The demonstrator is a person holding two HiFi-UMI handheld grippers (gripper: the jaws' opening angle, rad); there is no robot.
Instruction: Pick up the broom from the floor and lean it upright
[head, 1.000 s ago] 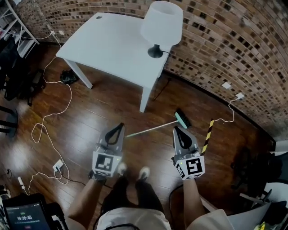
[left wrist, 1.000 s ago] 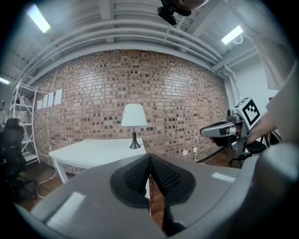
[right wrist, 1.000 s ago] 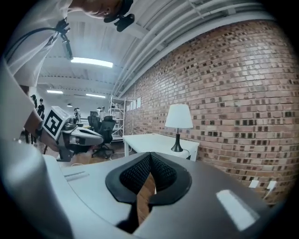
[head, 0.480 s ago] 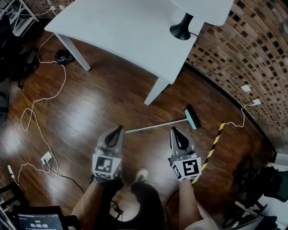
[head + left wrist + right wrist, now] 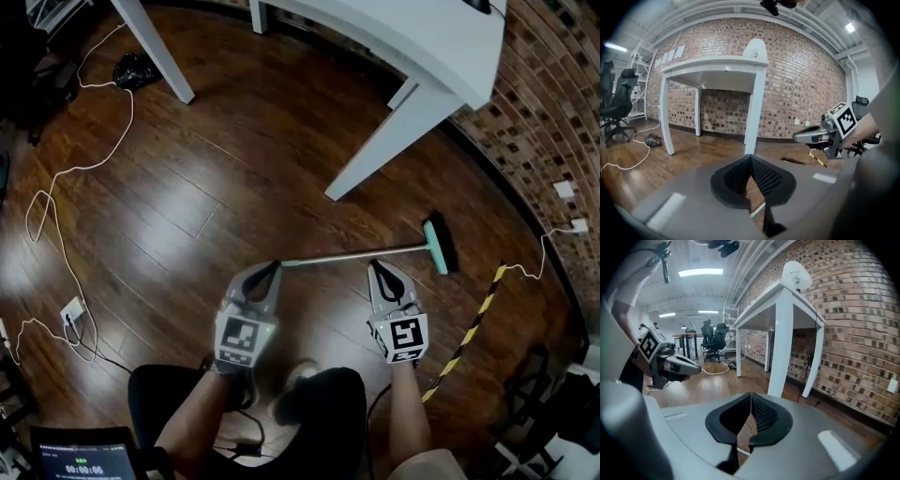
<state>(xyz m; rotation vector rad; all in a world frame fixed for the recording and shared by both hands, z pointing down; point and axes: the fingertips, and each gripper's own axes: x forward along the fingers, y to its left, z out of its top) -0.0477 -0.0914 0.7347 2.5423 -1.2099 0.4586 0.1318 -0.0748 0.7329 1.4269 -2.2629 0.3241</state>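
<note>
Head view: broom [image 5: 356,255] lies just beyond left gripper [image 5: 273,268] and right gripper [image 5: 377,266], both closed, empty. Probably light and stiff; grasp mid-shaft.

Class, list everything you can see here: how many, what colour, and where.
broom: one, teal head, pale handle, flat on the floor
table: one, white, near the brick wall
white cables: two, one looped at left, one at the right socket
striped strip: one, yellow and black, floor at right
wall sockets: two, white, low on the wall
black bundle: one, beside the far table leg
left gripper: one, grey, jaws shut, tip near the handle's end
right gripper: one, grey, jaws shut, tip near the handle
</note>
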